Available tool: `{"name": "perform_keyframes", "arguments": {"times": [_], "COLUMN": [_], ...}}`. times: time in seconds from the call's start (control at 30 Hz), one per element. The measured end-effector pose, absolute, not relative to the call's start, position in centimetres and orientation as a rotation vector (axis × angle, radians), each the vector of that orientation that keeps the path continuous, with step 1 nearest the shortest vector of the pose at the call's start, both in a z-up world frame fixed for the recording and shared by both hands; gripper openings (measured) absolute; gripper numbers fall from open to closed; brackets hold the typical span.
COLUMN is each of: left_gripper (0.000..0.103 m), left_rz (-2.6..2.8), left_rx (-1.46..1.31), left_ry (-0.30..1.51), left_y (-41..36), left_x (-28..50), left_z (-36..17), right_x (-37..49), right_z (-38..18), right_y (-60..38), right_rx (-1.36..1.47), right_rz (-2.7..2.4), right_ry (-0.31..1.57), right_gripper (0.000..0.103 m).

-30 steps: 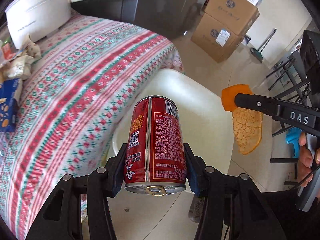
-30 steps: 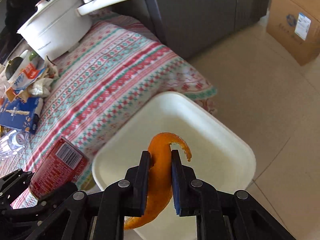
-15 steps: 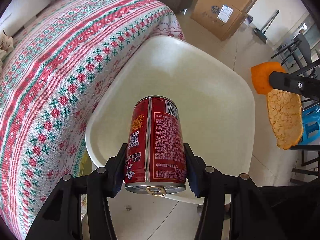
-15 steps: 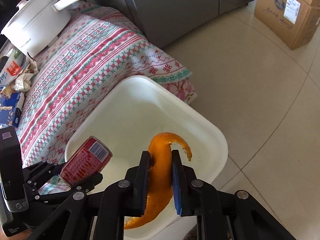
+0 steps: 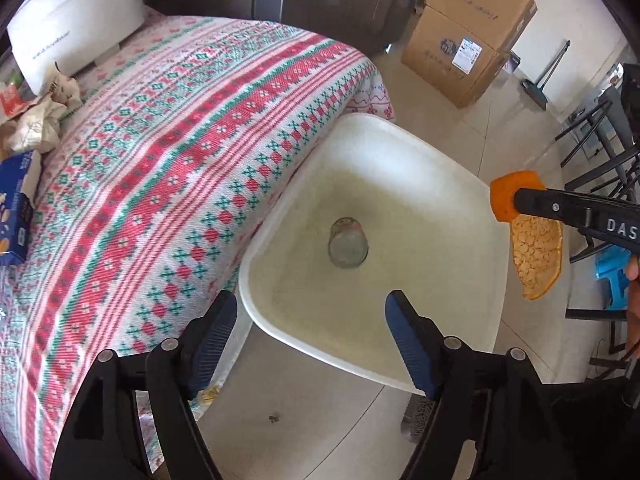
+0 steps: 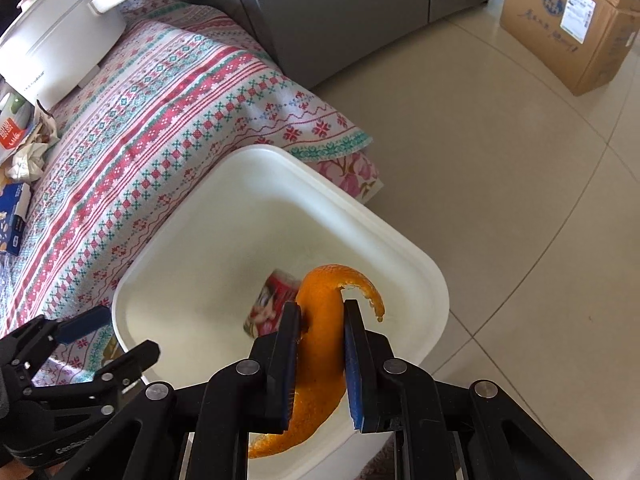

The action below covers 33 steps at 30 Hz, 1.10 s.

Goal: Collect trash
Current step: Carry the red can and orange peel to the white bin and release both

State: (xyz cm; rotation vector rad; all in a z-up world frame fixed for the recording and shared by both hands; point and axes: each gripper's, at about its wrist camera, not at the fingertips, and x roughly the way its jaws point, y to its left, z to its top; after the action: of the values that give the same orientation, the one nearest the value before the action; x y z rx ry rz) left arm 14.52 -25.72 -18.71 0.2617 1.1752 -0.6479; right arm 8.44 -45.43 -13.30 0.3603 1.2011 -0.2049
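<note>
Lying blurred at frame centre inside the white bin (image 5: 460,184), the red can (image 5: 348,242) shows its silver end. Half a second ago the left gripper (image 5: 310,338) clamped it; now its jaws gape empty. The right gripper (image 6: 320,354) pinches curled orange peel (image 6: 324,320).

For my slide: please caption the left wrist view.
Open left gripper above white bin holding a can.

A red drink can (image 6: 269,305) lies inside the white bin (image 6: 434,312), blurred. A curled orange peel (image 6: 320,344) stands pinched in the right claw (image 6: 320,364) above the bin's near rim.
</note>
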Motion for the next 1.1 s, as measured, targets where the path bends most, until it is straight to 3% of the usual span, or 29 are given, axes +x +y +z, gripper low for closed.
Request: {"name": "perform_keyframes", "arguments": {"times": [0.3,0.43,0.5,0.53,0.57,1.1], "left_gripper": [0.089,0.092,0.093,0.094,0.094,0.099], "left_rz": [-0.593,-0.571,-0.564,-0.560,-0.556,-0.374], "left_rx": [0.252,0.245,0.236,0.231,0.227,0.141], "left_ry": [1.129,1.107,1.095,1.088,1.082,1.044], "left_y": [-21.4,-19.3,-18.1,-17.7,-17.3,-7.1], "left_x": [14.5,14.1,13.9,13.9,13.9,15.3], "left_z": [-16.0,-14.9,-14.1,-13.8,-13.5,-10.9], "right_x": [9.0,9.3,9.5,9.6,9.5,12.2], "right_z": [-14.4,-14.5,-14.6,-14.6,-14.5,-11.6], "right_y": [-45.2,-45.2,-45.1,-45.1,-44.9,-38.1], "right_rx": [0.321,0.319,0.335,0.354,0.372,0.376], "right_rz": [-0.257,-0.286,-0.271,-0.263,-0.261,-0.118], "right_ry": [1.240,1.247,1.256,1.255,1.247,1.183], "right_gripper": [0.019,0.024,0.042,0.060,0.067,0.079]}}
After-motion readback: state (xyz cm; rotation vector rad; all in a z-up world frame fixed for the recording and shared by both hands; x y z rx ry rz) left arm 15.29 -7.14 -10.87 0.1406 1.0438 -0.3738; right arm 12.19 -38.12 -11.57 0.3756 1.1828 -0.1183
